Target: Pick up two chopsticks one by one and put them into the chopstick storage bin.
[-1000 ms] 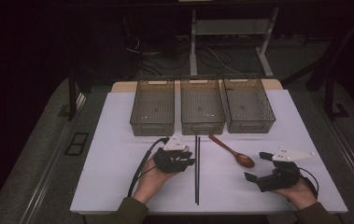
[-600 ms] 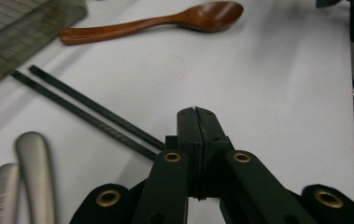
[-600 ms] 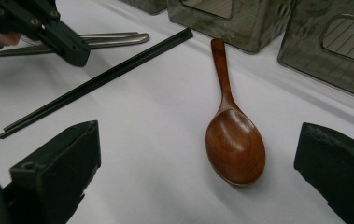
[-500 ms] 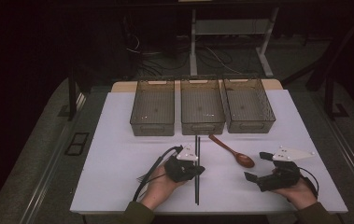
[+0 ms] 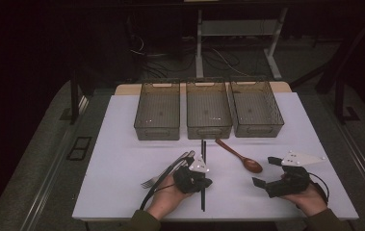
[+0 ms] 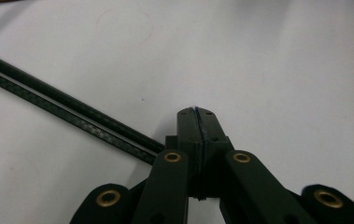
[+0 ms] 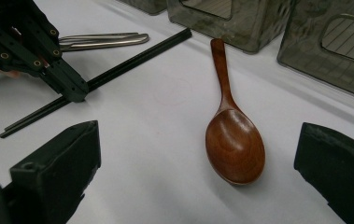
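Left gripper has its jaws pressed together right by the black chopsticks, gripping nothing. Right gripper gapes wide near the wooden spoon. Those sticks look thin, stiff and slippery, so I'd pinch mid-length.

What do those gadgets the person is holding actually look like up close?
Each black hand-held tool is built from jointed plastic links pinned with brass-coloured rivets, ending in two flat black jaws. A pale grey three-cornered plate rides on top of the right tool, and a black cable trails from the left one. The person wears olive-green sleeves.
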